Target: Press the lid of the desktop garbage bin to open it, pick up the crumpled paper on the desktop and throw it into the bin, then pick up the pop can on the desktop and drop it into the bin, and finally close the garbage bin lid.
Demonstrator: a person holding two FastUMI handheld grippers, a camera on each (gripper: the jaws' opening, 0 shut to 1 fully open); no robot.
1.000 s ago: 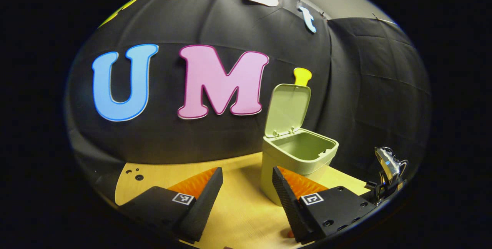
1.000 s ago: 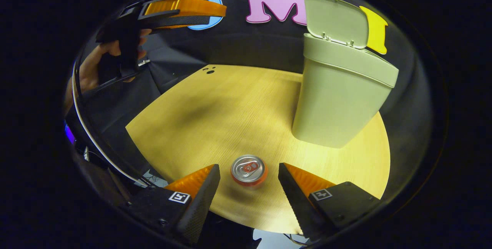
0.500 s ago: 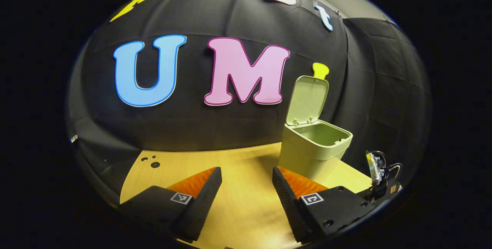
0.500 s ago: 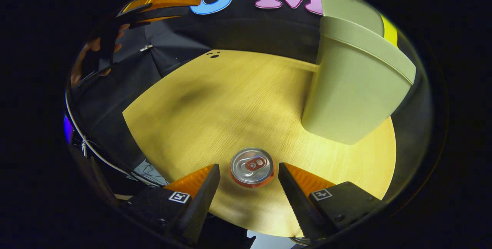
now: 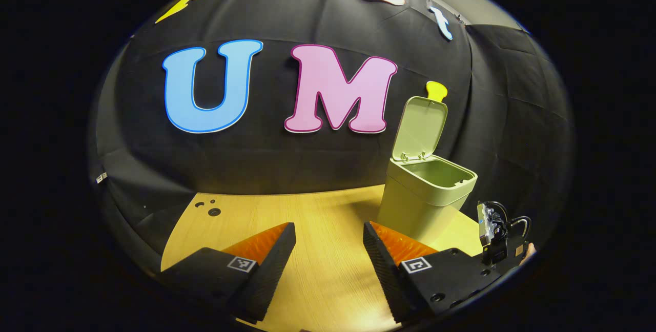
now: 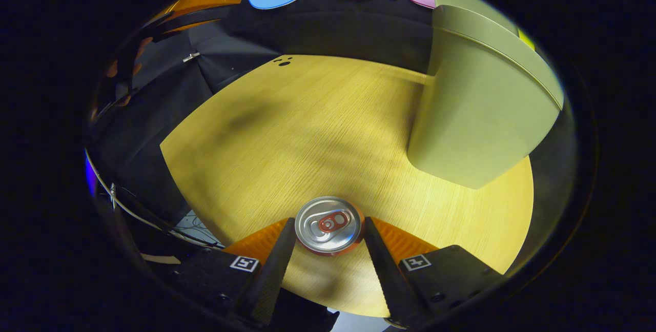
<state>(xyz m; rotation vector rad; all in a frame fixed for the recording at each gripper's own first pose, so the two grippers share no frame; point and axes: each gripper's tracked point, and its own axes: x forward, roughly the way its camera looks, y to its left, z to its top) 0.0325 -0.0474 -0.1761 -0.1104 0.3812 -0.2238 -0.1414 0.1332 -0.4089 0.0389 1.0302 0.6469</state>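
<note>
Since a second ago, the right gripper (image 6: pixel 329 232) has dropped over the can (image 6: pixel 329 224) and narrowed its fingers until they sit at the can's two sides; whether both press on it yet cannot be told. Meanwhile the left gripper (image 5: pixel 328 247) has drawn back from the bin (image 5: pixel 425 193).

Going left to right in the left gripper view, that gripper hangs wide open and empty above the counter (image 5: pixel 318 214), and the bin stands to the right near the back wall with its lid (image 5: pixel 420 128) raised. In the right gripper view the can stands upright on the counter at the near edge, and the bin rises well apart from it at the upper right.

No crumpled paper lies on the counter, so the can stage is likely in hand. The smooth round can could slip or tip if the fingers close off-centre or too near its rim. On the carry it could clip the bin's rim or the raised lid.
</note>
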